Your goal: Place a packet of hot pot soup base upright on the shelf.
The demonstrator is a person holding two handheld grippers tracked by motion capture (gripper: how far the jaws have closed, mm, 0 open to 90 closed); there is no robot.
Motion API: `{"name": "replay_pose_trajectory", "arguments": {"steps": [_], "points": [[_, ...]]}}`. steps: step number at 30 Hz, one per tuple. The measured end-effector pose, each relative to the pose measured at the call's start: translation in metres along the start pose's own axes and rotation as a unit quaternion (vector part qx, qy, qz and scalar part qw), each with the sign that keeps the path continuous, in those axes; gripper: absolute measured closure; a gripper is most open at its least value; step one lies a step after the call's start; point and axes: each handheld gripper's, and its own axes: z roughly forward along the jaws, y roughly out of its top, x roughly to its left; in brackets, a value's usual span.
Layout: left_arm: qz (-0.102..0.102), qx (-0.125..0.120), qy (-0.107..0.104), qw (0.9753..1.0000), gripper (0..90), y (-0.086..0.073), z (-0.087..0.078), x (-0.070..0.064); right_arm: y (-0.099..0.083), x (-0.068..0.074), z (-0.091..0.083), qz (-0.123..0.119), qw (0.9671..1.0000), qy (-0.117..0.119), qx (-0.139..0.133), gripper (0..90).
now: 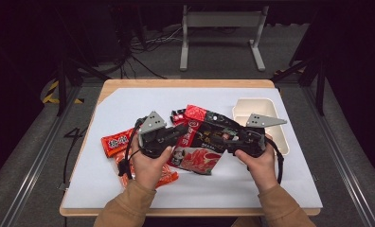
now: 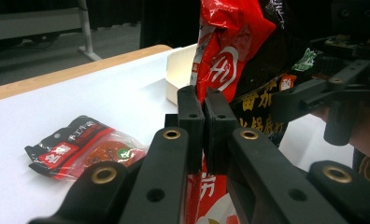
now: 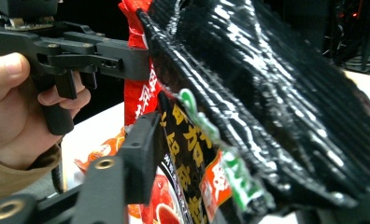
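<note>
A white table (image 1: 129, 189) fills the high view. At its centre a red-and-black pouch (image 1: 202, 142) hangs lifted between two grippers. The left gripper (image 2: 204, 126), at the pouch's 9 o'clock, has its jaws pressed together on the pouch's red edge. The right gripper (image 1: 230, 139), at 3 o'clock, pinches the black side. A cream tray (image 1: 271, 109) sits at 2 o'clock, a small red packet (image 1: 115, 142) at 9 o'clock
</note>
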Motion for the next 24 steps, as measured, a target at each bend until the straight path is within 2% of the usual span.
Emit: {"name": "replay_pose_trajectory", "arguments": {"steps": [3, 6, 7, 9, 15, 21, 24], "points": [[-0.001, -0.002, 0.0, 1.0, 87.8, 0.0, 0.0, 0.0, -0.002, -0.004, 0.001, 0.011, 0.9999, 0.007, -0.004, 55.3], [0.0, -0.003, -0.001, 1.0, 87.8, 0.0, 0.0, -0.001, -0.003, -0.005, 0.002, 0.009, 0.9999, 0.006, -0.011, 57.5], [0.003, -0.003, 0.001, 1.0, 87.8, 0.0, 0.0, -0.001, -0.003, -0.006, 0.002, -0.002, 1.0, 0.005, -0.006, 62.0], [0.001, -0.002, -0.001, 1.0, 87.8, -0.001, 0.0, -0.002, -0.003, -0.006, 0.002, -0.006, 1.0, 0.004, 0.0, 63.9], [-0.003, -0.001, -0.001, 1.0, 87.4, -0.001, 0.0, 0.0, -0.001, -0.007, 0.001, -0.011, 0.9997, 0.018, 0.013, 74.7], [-0.017, 0.003, -0.011, 0.9998, 86.5, -0.002, -0.001, 0.005, 0.004, -0.002, 0.0, -0.038, 0.9987, 0.011, 0.033, 79.1], [-0.028, 0.002, -0.024, 0.9993, 85.0, -0.002, -0.001, 0.007, 0.008, 0.002, -0.002, -0.051, 0.9981, 0.005, 0.035, 80.6]]}}
